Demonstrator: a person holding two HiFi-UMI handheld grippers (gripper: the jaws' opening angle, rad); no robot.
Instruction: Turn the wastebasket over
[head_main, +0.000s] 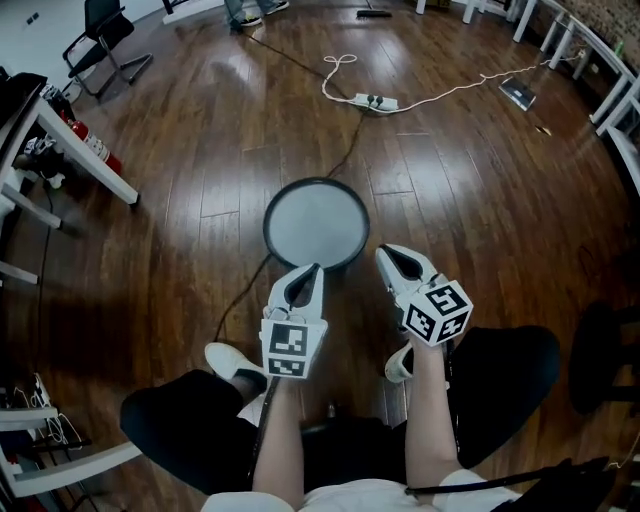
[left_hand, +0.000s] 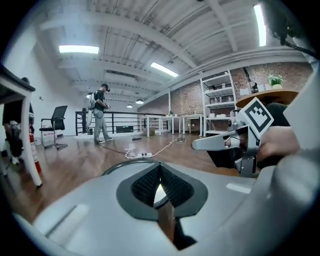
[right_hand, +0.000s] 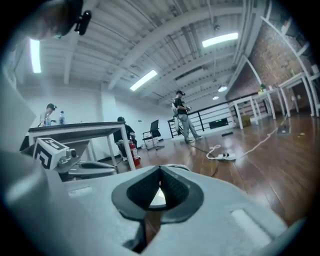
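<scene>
Wastebasket: the wastebasket sat on the wooden floor just ahead of the seated person's shoes, showing a round grey disc inside a dark rim. Whether that disc was its base or its inside, I couldn't tell from above.

Left gripper: the left gripper was clamped shut with nothing between the pads. In the head view its tips lay over the basket's near rim, while its own view placed it above the basket and not touching.

Right gripper: the right gripper was closed too, and empty. It was held just to the right of the near rim, beside its partner.

Step in hand: neither gripper had a hold. I judged this a moment either side of the flip, not the flip itself.

Next move: if the basket was yet to go over, the call was to open both sets of jaws, bring them down to opposite sides of the rim, bite firmly, then lift and roll it through a half turn.

Surroundings: a power strip and its white cable lay well beyond, and a desk stood off to the left.
</scene>
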